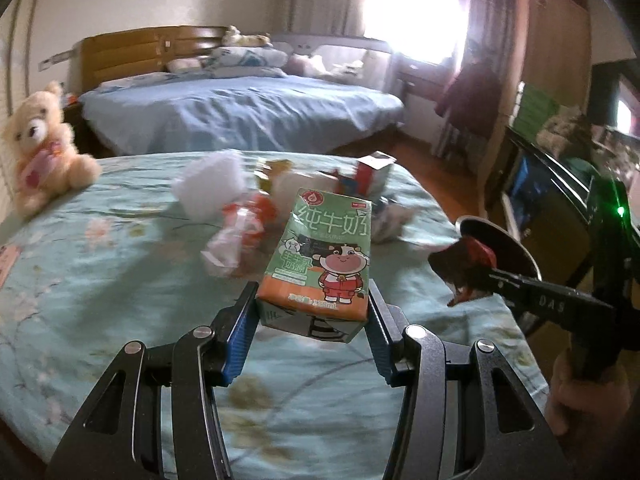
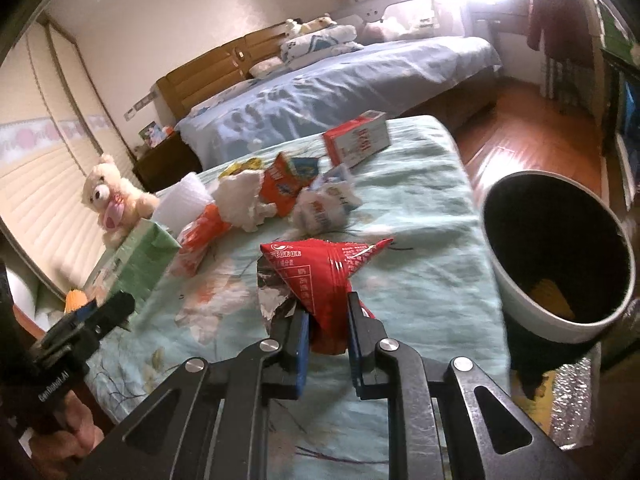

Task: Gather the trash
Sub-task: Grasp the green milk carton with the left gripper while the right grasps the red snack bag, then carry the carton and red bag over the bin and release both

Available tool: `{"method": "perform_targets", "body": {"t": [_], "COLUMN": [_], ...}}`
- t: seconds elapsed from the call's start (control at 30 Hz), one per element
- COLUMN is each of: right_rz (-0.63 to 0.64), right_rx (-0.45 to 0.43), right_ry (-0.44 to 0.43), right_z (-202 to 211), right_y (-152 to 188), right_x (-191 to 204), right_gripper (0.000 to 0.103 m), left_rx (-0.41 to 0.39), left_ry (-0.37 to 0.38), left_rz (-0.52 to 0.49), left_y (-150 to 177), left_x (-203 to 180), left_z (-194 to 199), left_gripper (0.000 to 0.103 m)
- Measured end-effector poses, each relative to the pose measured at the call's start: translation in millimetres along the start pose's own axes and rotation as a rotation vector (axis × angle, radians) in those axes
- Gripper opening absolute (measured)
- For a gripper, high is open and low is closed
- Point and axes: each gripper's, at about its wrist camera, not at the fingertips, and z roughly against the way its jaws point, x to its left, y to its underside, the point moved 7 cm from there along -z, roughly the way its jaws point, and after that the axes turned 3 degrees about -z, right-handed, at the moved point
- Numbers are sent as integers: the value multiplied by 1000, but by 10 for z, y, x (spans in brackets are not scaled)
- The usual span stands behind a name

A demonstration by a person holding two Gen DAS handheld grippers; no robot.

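My left gripper [image 1: 312,304] is shut on a green and orange milk carton [image 1: 324,256] and holds it above the floral bed cover; the carton also shows in the right wrist view [image 2: 136,260]. My right gripper [image 2: 326,312] is shut on a red snack wrapper [image 2: 320,276], which also shows in the left wrist view [image 1: 468,268]. A white bin with a black liner [image 2: 560,252] stands to the right of the bed. More trash lies ahead: crumpled white tissue [image 2: 240,196], an orange wrapper [image 2: 200,232], a crumpled white packet [image 2: 324,208] and a red and white box [image 2: 358,138].
A cream teddy bear [image 1: 40,148] sits at the bed's left edge by the wall. A second bed with a blue sheet [image 1: 240,112] stands behind. Wooden floor [image 2: 528,136] and a dark cabinet [image 1: 540,192] lie to the right.
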Motion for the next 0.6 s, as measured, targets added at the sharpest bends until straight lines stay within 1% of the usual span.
{"method": "perform_targets", "body": {"t": [0.13, 0.4, 0.6], "right_rz": [-31, -77, -109], "right_rx": [-12, -40, -55], "right_ry": [22, 62, 95], "right_z": [90, 245, 357], "right_y": [-26, -84, -106], "right_x": [-192, -525, -788], "right_gripper": [16, 16, 16], "left_rx": [17, 52, 69], "left_ry": [36, 92, 129], "left_rz": [-41, -75, -121], "left_y": [4, -19, -19], "left_x": [-250, -591, -890], "left_z": [-96, -295, -416], "left_gripper": [50, 50, 50]}}
